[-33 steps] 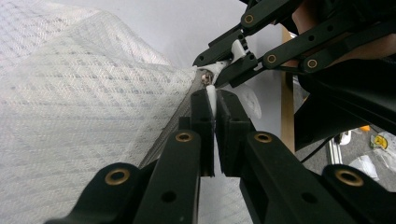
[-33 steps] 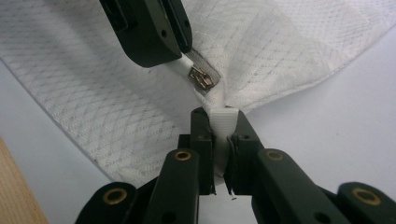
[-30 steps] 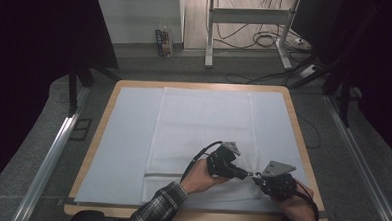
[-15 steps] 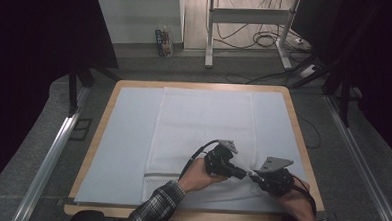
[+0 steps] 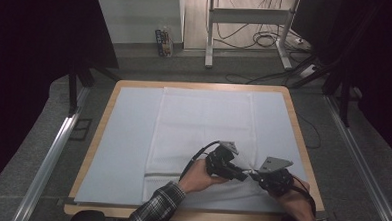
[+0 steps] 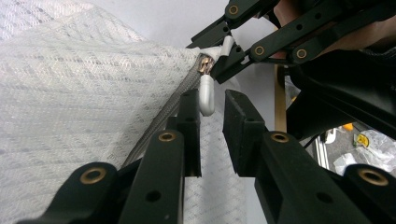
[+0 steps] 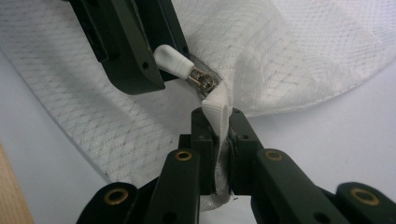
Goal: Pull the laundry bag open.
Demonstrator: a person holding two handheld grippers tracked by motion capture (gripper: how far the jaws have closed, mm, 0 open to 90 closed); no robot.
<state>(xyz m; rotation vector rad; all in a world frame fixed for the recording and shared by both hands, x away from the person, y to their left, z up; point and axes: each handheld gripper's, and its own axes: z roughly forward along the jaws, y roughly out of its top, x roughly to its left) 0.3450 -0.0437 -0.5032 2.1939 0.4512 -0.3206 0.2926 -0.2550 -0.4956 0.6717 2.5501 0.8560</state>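
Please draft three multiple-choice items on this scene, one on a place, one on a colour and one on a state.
1. Where on the table do the two hand-held grippers meet?
A. far left corner
B. near edge, right of centre
C. far right corner

2. What colour is the zipper pull?
A. white
B. red
C. black

3. What is the right hand-held gripper doing?
A. hanging open above the table
B. shut on the pull
C. shut on a fold of the cover

Key:
1 B: the high view shows the left hand-held gripper and the right hand-held gripper tip to tip by the table's near edge, right of centre.
2 A: the zipper pull is white, between the left one's parted jaws.
3 C: its jaws pinch a fold of the cover beside the slider.
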